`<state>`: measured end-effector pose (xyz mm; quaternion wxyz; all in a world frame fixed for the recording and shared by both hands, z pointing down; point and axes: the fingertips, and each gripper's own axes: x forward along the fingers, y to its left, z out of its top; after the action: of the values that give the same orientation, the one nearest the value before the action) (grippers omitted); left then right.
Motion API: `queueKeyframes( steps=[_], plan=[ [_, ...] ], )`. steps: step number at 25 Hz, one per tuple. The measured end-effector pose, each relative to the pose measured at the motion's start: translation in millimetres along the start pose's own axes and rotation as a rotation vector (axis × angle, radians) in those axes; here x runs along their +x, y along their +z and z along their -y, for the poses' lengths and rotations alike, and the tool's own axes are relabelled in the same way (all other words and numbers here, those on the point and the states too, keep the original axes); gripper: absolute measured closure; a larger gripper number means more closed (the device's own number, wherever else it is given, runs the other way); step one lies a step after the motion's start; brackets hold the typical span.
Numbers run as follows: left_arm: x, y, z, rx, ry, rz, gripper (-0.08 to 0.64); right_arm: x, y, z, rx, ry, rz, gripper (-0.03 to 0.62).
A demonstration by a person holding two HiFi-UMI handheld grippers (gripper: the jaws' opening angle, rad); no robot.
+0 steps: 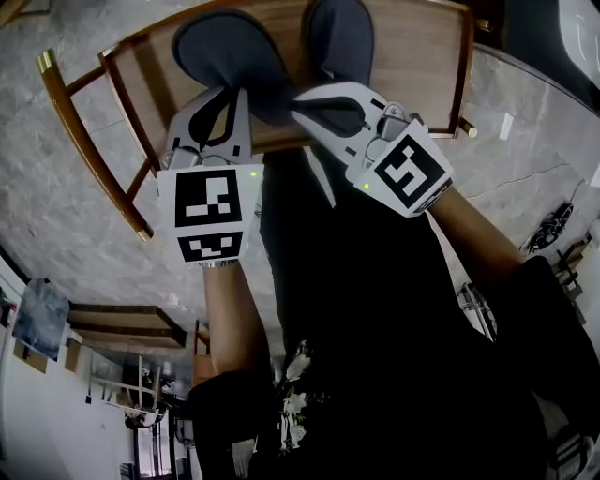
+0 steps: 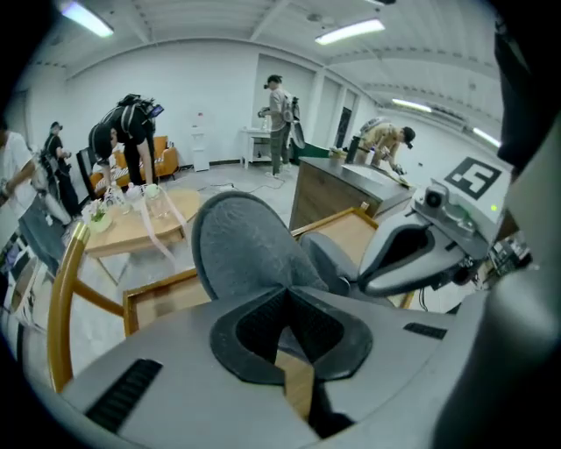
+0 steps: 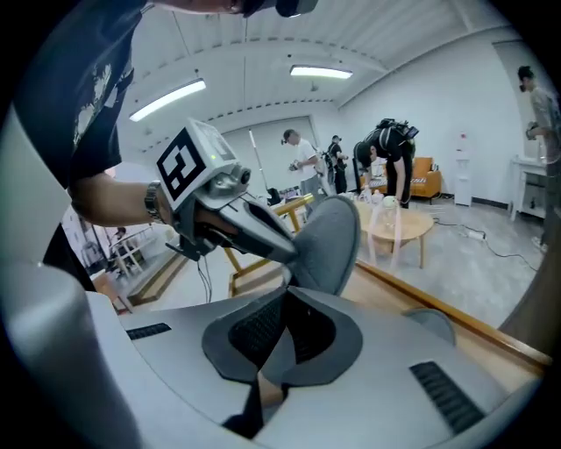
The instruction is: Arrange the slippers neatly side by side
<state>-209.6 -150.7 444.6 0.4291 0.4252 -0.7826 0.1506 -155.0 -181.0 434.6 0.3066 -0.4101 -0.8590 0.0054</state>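
Two grey felt slippers hang over a wooden table (image 1: 427,66). In the head view my left gripper (image 1: 232,105) is shut on the left slipper (image 1: 220,47), and my right gripper (image 1: 314,111) is shut on the right slipper (image 1: 342,28). The two slippers are close side by side, toes pointing away. The left gripper view shows its slipper (image 2: 245,250) rising from the shut jaws, with the other slipper (image 2: 329,259) behind it at the right gripper's (image 2: 364,281) tip. In the right gripper view its slipper (image 3: 331,237) stands up from the jaws, beside the left gripper (image 3: 289,250).
The table has a raised wooden rim (image 1: 117,80) and brass-tipped legs (image 1: 89,141) on a grey marbled floor (image 1: 56,206). Cables lie on the floor (image 1: 553,225) at the right. Several people stand round a low round table (image 2: 131,224) further back.
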Motion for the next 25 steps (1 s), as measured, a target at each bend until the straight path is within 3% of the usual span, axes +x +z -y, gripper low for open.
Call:
queueKeyframes(
  steps=[6,10,13,18,21,25],
  plan=[
    [17.0,0.3,17.0,0.194,-0.095,-0.103,0.554,-38.1,-15.3,53.7,0.117,-0.274,0.041,0.594],
    [33.6,-8.6,24.1,0.217,-0.164,-0.153,0.554,-50.5,-25.5,73.2,0.17,-0.406,0.057,0.592],
    [43.1,-13.6,19.4,0.227,-0.175,-0.18,0.554,-54.4,-31.4,82.7,0.241,-0.459,0.095,0.592],
    [59.7,-15.5,19.9,0.276,-0.241,-0.223,0.552,-51.1,-44.5,86.5,0.28,-0.517,0.093,0.579],
    [68.9,-15.6,21.5,0.296,-0.253,-0.236,0.553,-47.3,-49.3,93.6,0.302,-0.557,0.086,0.432],
    [74.8,-21.0,22.9,0.289,-0.26,-0.248,0.552,-31.0,-57.6,97.0,0.31,-0.58,0.05,0.4]
  ],
)
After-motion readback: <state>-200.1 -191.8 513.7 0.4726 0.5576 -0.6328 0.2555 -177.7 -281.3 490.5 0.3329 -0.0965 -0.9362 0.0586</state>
